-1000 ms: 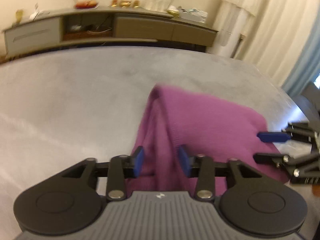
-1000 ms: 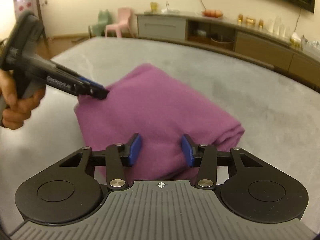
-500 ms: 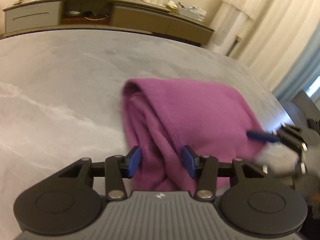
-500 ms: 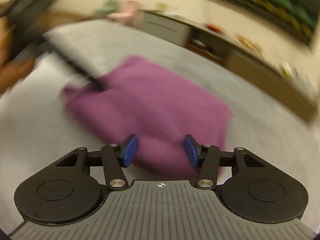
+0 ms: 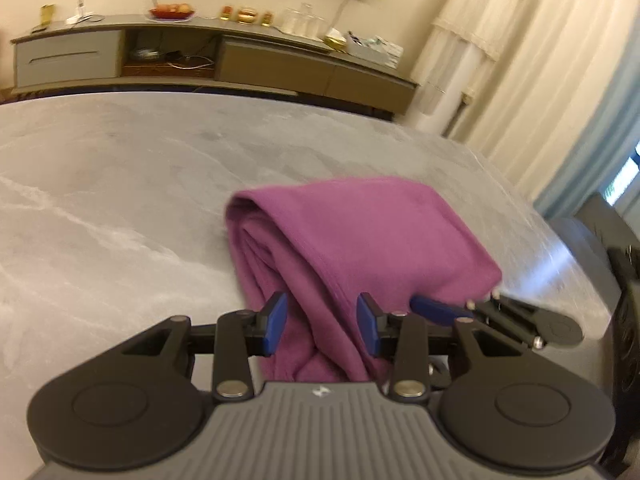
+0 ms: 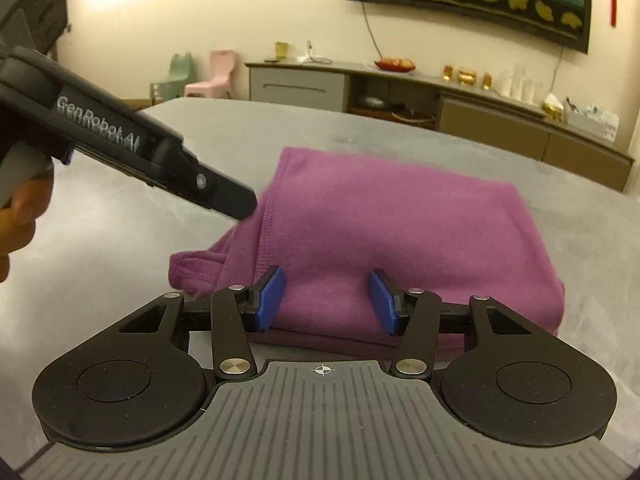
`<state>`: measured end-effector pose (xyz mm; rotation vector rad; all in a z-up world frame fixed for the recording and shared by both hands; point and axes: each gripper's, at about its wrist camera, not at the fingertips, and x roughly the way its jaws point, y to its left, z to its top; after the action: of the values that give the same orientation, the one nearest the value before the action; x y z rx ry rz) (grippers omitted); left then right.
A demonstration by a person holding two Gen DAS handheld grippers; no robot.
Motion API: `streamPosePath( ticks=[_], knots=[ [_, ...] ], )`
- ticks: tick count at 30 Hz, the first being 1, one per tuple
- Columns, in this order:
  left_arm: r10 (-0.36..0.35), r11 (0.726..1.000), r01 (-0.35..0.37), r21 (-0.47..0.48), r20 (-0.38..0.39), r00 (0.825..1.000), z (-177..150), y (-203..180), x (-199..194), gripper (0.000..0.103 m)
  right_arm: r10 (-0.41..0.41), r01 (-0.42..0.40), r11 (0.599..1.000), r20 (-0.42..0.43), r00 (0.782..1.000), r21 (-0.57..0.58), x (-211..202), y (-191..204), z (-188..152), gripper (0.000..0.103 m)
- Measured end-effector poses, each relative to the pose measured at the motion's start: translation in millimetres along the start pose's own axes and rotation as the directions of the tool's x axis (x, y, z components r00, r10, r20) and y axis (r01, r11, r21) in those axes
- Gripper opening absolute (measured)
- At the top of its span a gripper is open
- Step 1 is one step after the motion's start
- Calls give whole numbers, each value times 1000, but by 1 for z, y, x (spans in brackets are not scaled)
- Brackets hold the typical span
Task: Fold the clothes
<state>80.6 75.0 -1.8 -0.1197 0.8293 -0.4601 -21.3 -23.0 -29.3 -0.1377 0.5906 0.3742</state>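
folded purple garment on grey table; both tongs parted.

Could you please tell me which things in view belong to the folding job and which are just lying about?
In the job: purple garment, left gripper, right gripper.
Lying about: fruit plate, pink chair, green chair.

Left gripper, pitched downward: jaws part-open, just been closing, a purple fold between the pads, contact unclear. Right gripper, tilted downward: jaws apart, pads clear. Hand at nine o'clock grips the left handle.
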Motion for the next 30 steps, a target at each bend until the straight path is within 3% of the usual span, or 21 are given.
streamPosePath(
  ticks=[2,7,9,11,13,15,18,19,21,23,28,30],
  knots=[
    [-4,1000,4,26,-6,1000,-3,-6,2,38,34,-33,999,-24,999,29,-10,-11,7,45],
    [17,994,-13,110,-35,999,-9,-21,17,40,-131,126,986,45,990,109,-36,-77,10,50],
    [50,990,-42,134,-56,997,-14,-23,25,47,-79,95,986,-112,991,139,-7,-105,-5,55],
    [43,991,-37,128,-46,998,-14,-21,19,46,-17,42,969,-101,995,245,-15,-130,-4,57],
    [40,990,-34,134,-40,998,-15,-20,14,44,-23,35,949,-40,999,312,-36,-140,3,55],
    [62,985,-52,166,-52,997,-18,-22,20,44,-12,12,950,-3,1000,313,-48,-147,7,56],
    [95,973,-78,215,-69,993,-23,-24,30,46,47,-32,973,-59,997,230,-27,-132,12,52],
    [108,970,-90,226,-68,992,-23,-24,33,46,45,-26,982,-100,994,186,-16,-126,9,50],
    [137,966,-122,229,-49,989,-15,-21,40,47,13,6,989,-126,992,150,-1,-125,8,58],
    [155,966,-145,213,-35,987,1,-10,51,47,-12,32,990,-139,990,140,10,-127,13,59],
    [96,979,-94,180,-4,995,37,5,84,47,-132,139,989,-111,985,58,33,-146,33,59],
    [64,980,-64,187,8,998,43,4,94,48,-141,149,986,-102,985,79,37,-160,37,59]
  ],
)
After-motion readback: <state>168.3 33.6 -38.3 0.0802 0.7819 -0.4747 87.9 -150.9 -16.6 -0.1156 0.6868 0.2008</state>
